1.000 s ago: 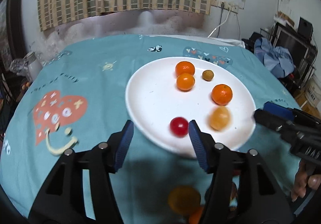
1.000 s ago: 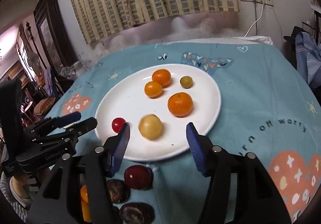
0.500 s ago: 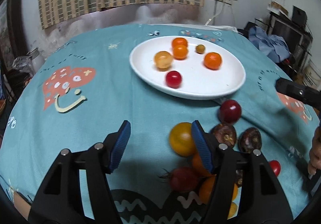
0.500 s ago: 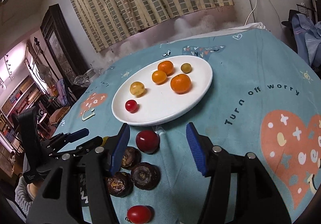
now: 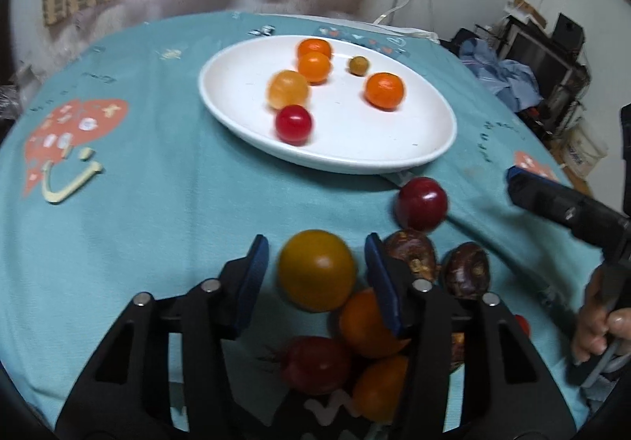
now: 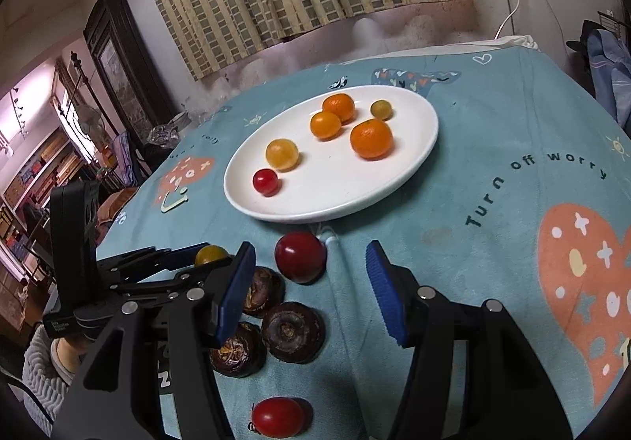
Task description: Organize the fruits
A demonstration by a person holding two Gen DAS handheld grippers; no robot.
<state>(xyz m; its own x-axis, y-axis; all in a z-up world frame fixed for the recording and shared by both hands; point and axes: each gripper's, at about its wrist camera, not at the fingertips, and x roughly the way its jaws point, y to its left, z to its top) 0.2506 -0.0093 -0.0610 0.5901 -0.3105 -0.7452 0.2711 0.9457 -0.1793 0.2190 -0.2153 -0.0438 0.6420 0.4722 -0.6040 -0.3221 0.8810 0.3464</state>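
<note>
A white plate point(image 5: 236, 85) point(image 6: 418, 148) holds several fruits: oranges, a yellow tomato point(image 5: 288, 89), a small red tomato point(image 5: 294, 124) and a small olive-brown fruit point(image 5: 358, 65). In front of it a loose pile lies on the cloth. My left gripper point(image 5: 315, 266) is open, its jaws on either side of a yellow-orange tomato point(image 5: 316, 274) point(image 6: 211, 254), apart from it. My right gripper point(image 6: 309, 290) is open and empty, above a dark red plum point(image 6: 300, 256) point(image 5: 421, 203) and dark brown fruits point(image 6: 294, 331).
A teal printed cloth point(image 6: 512, 203) covers the round table. More orange and red fruits point(image 5: 366, 317) lie under my left gripper. A red tomato point(image 6: 278, 416) lies near the front edge. Furniture and clothes point(image 5: 508, 81) stand beyond the table's right side.
My left gripper has moved forward and down so its open jaws now flank the yellow-orange tomato. My right gripper has shifted slightly closer to the pile.
</note>
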